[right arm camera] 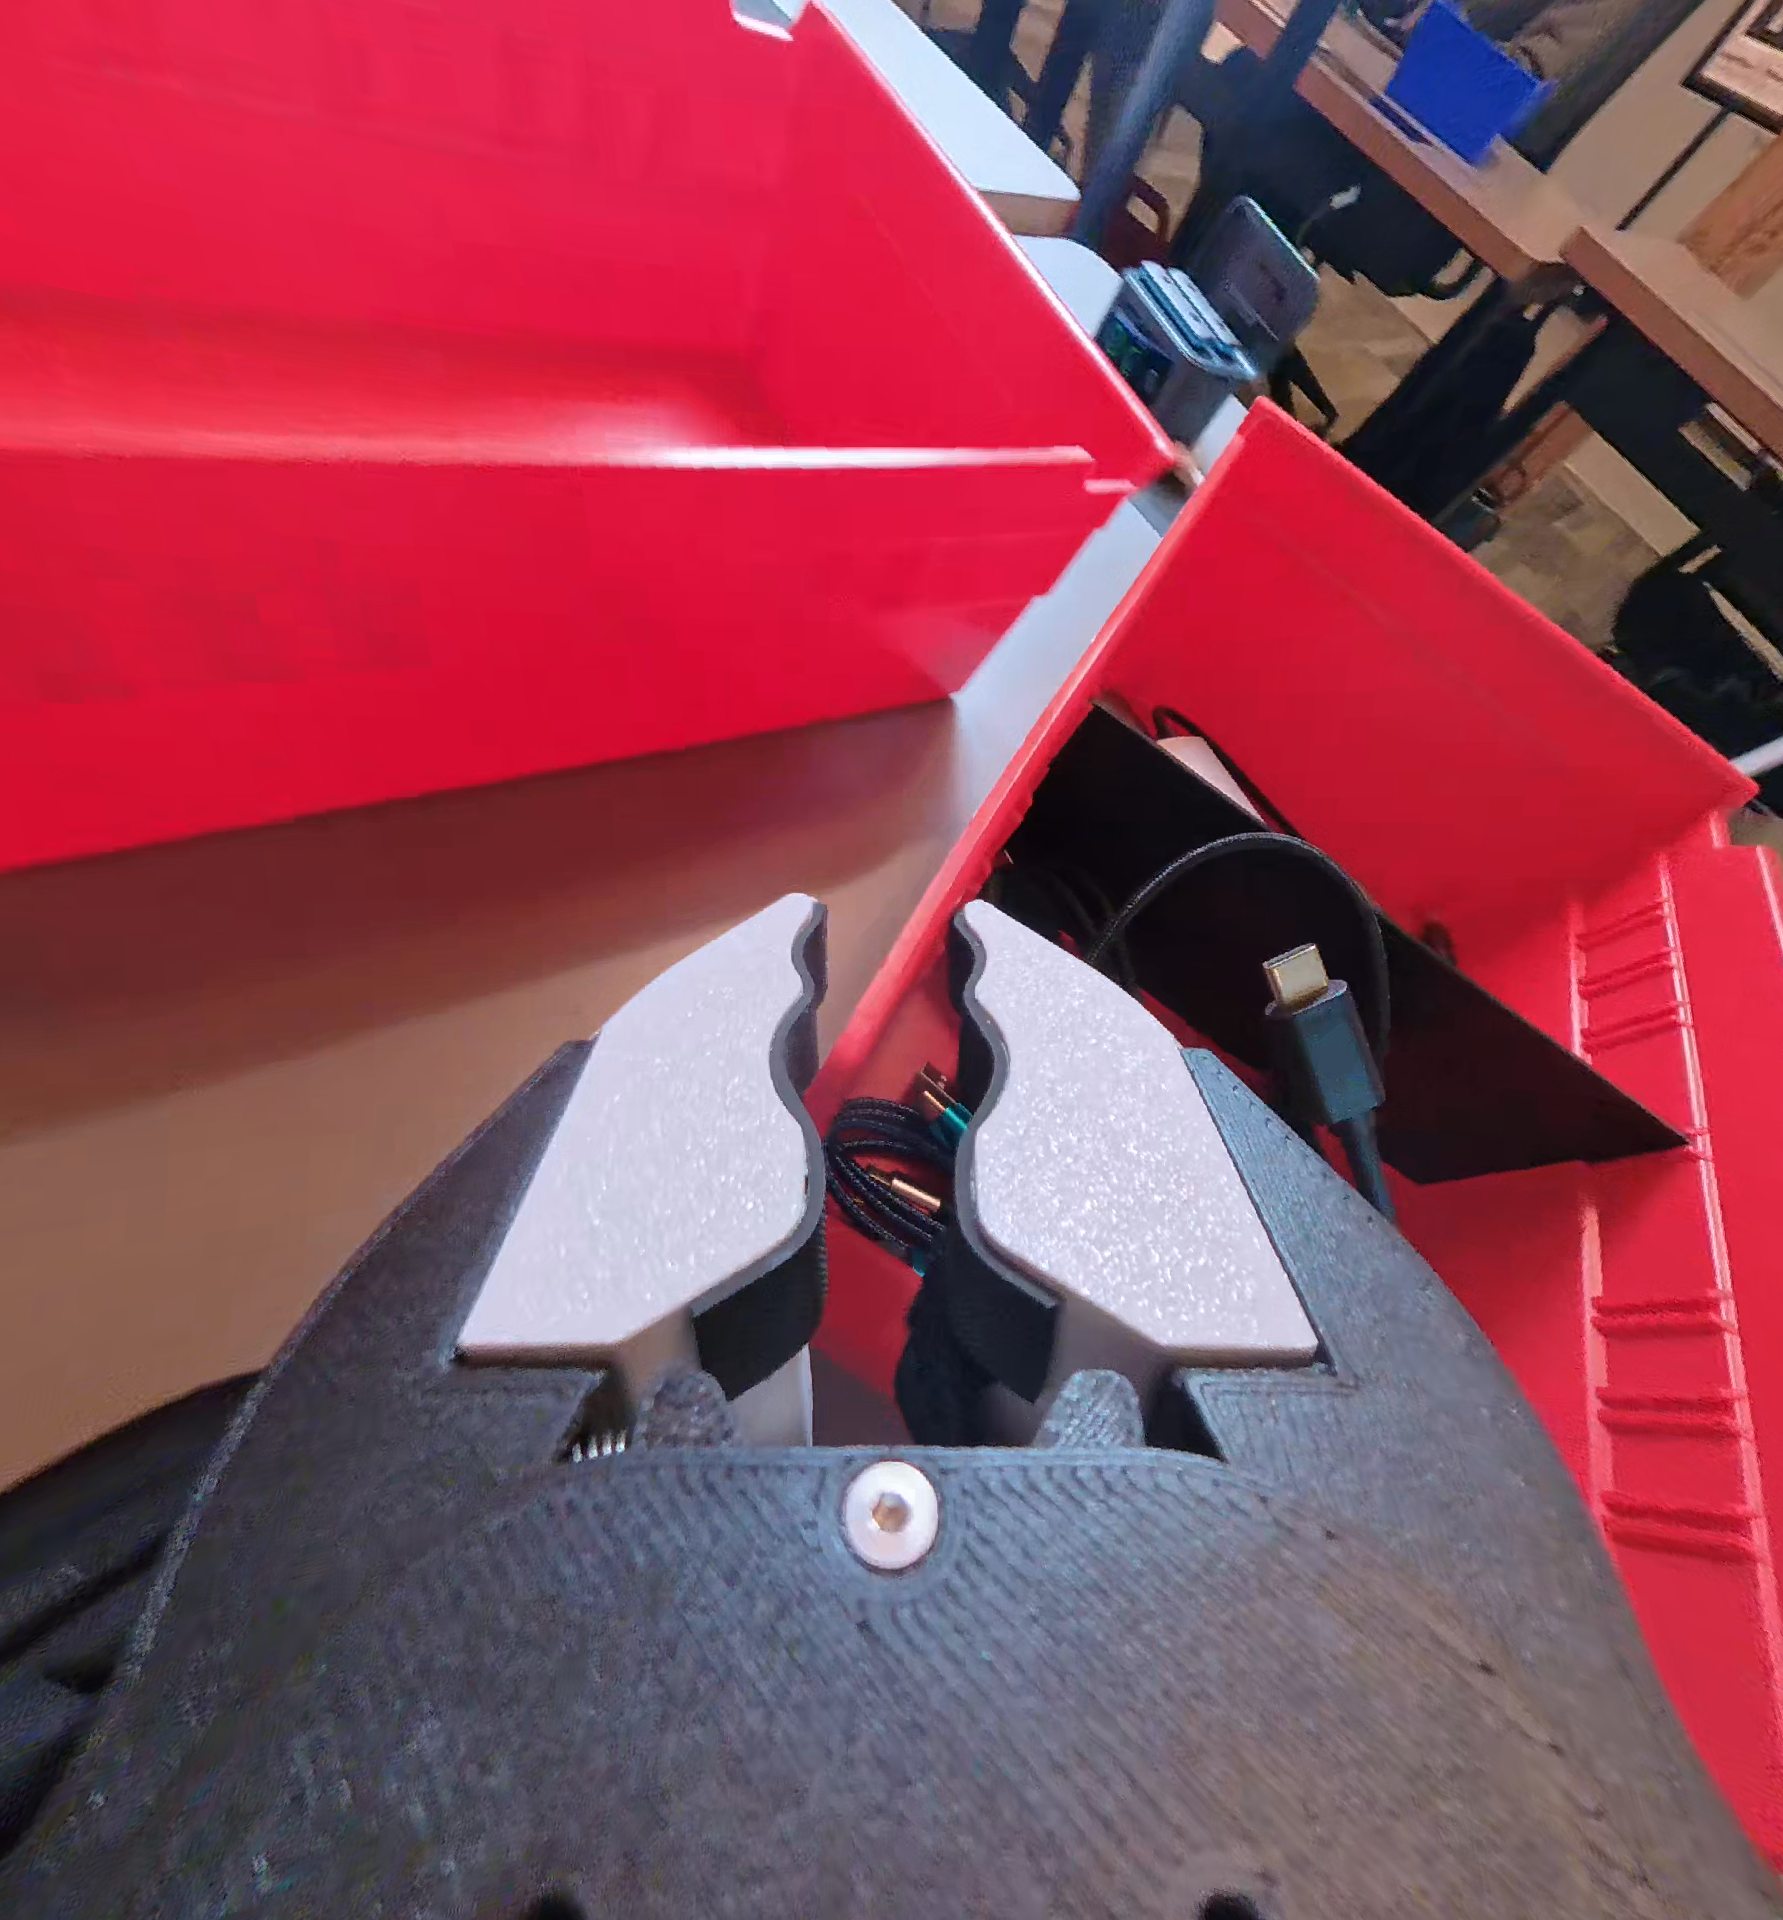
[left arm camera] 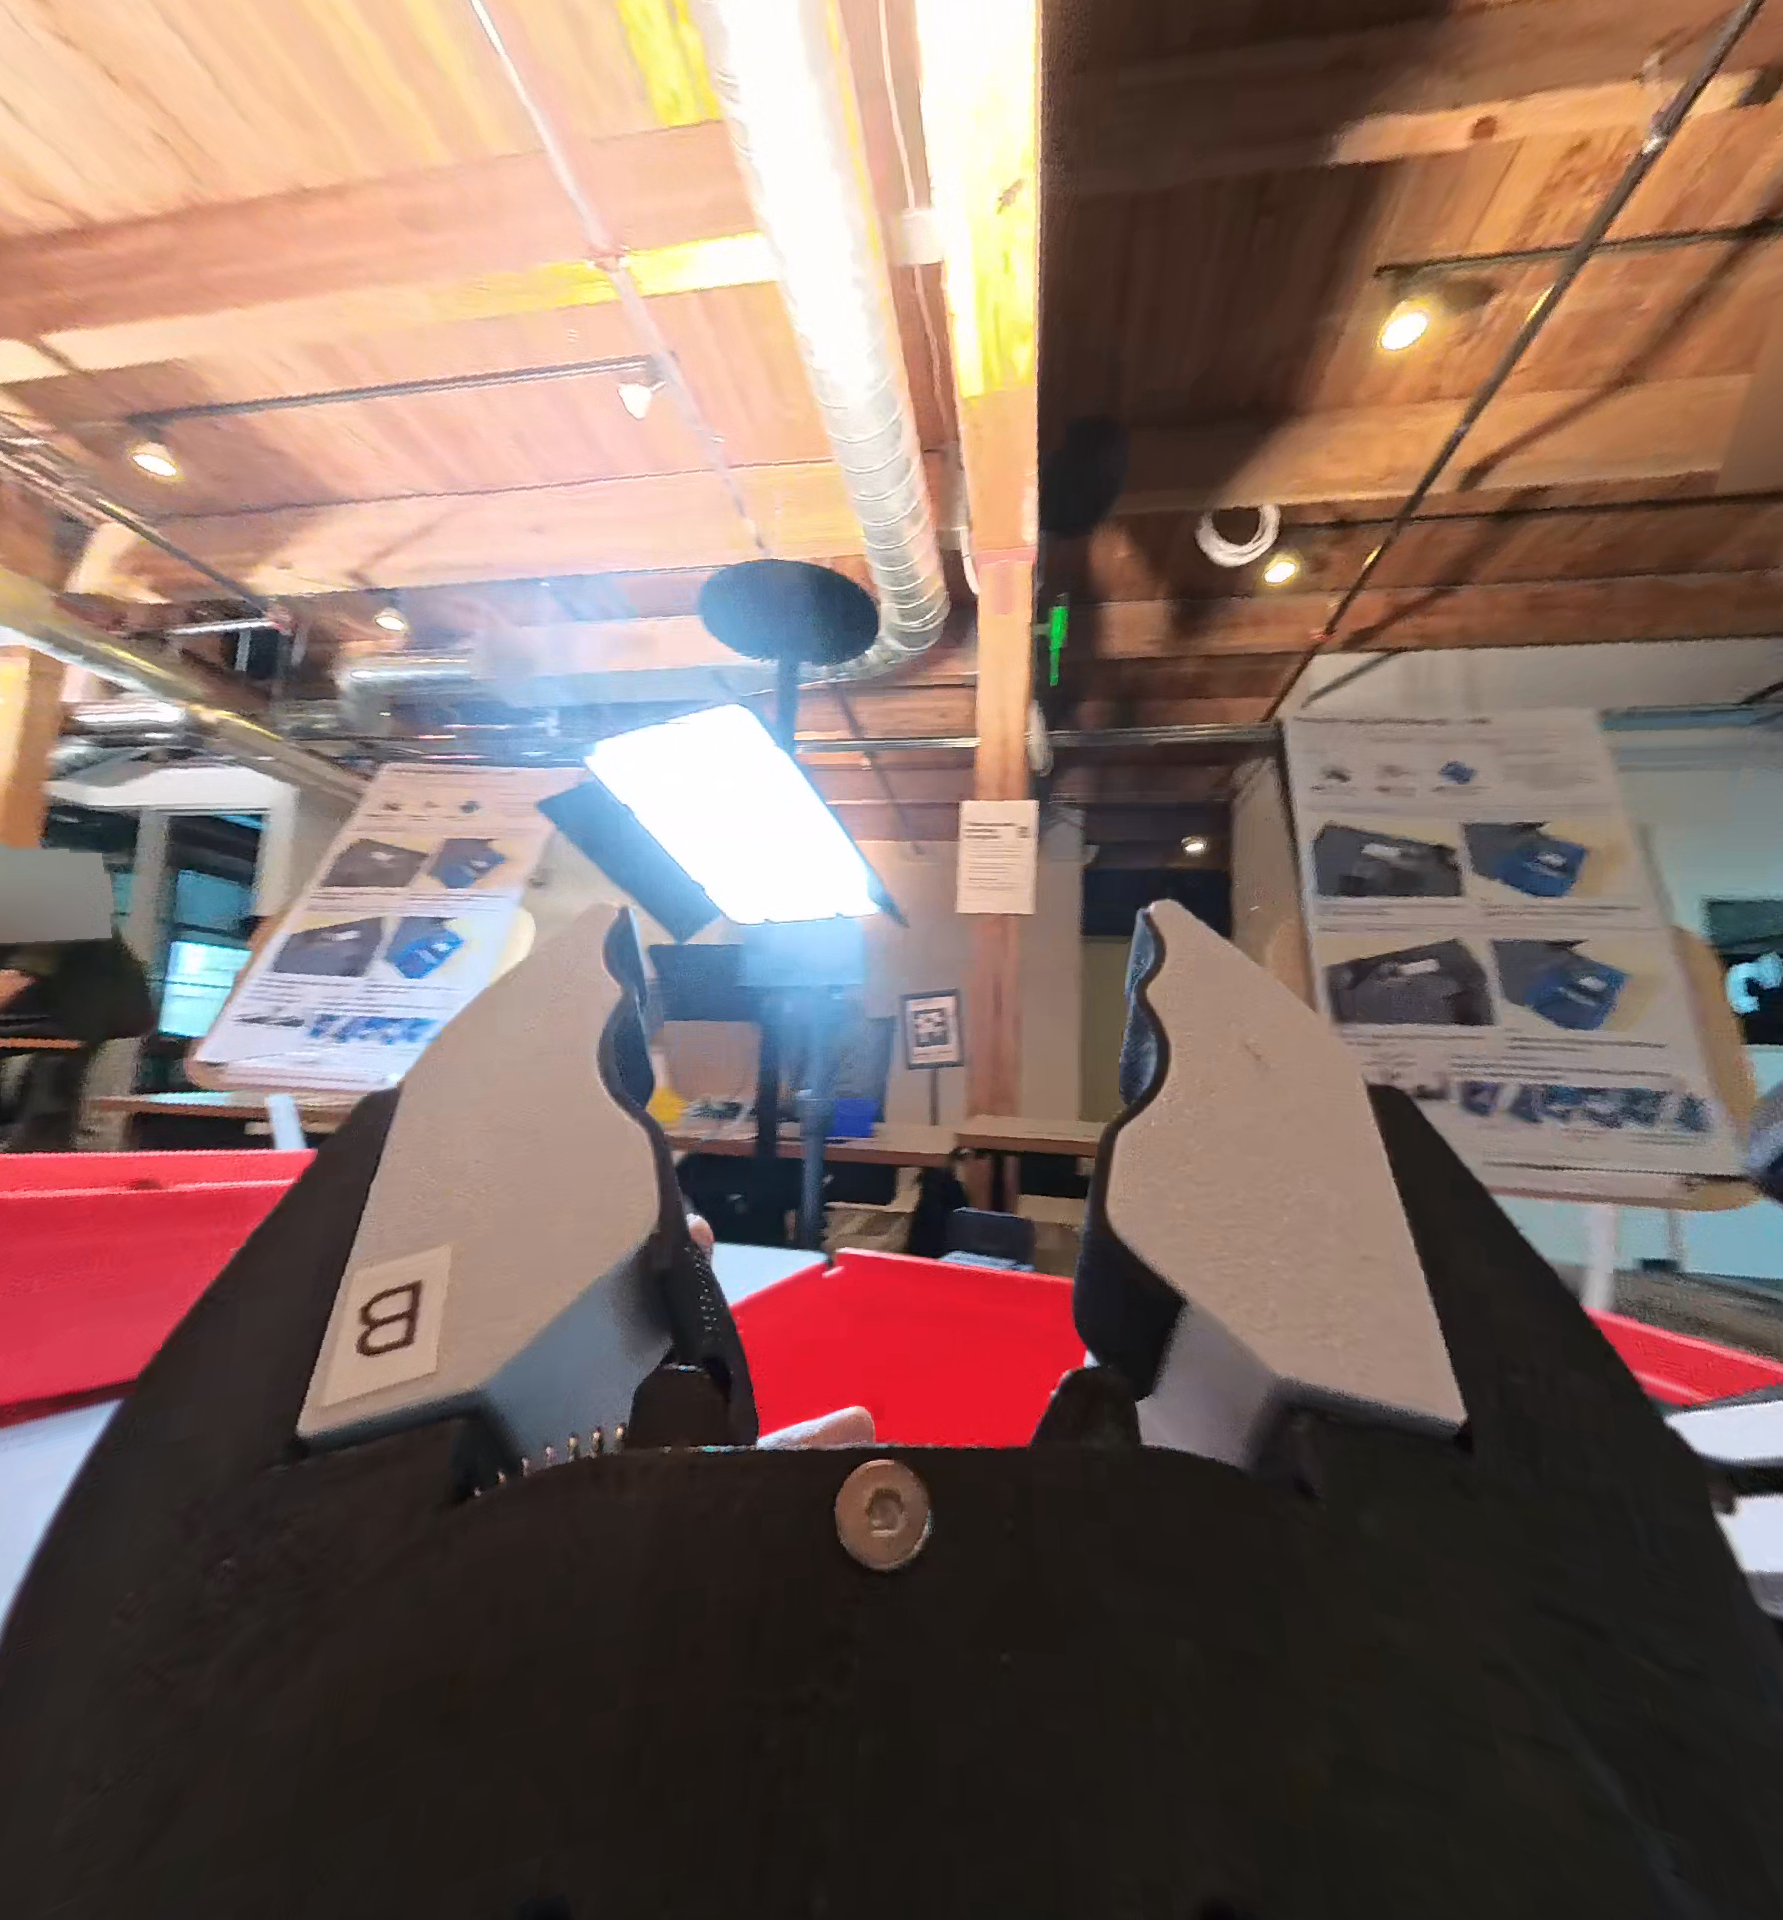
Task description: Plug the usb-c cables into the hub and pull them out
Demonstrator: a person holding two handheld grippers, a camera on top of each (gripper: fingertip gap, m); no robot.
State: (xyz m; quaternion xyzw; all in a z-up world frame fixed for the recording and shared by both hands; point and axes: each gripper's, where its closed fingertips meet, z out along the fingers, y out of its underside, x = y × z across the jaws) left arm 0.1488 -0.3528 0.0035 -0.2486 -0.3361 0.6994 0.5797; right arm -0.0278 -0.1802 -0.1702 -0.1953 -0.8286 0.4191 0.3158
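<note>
In the right wrist view, a black USB-C cable (right arm camera: 1323,1049) with a bare metal plug lies in a small red bin (right arm camera: 1438,644), on a black sheet (right arm camera: 1489,1070). A bundle of braided cables (right arm camera: 892,1153) with teal and gold ends lies by the bin's near wall. A pale object (right arm camera: 1199,753) shows under the sheet's far corner; I cannot tell if it is the hub. My right gripper (right arm camera: 889,920) hovers over the near wall, slightly open and empty. My left gripper (left arm camera: 887,930) points up at the ceiling, wide open and empty.
A large red bin (right arm camera: 451,416) stands to the left on the grey table (right arm camera: 243,1039). A grey power unit (right arm camera: 1178,332) sits beyond the bins. A lamp (left arm camera: 731,810), poster boards (left arm camera: 1489,956) and wooden tables (right arm camera: 1697,301) are farther off. My right fingertips sit around 30 centimeters from my left ones.
</note>
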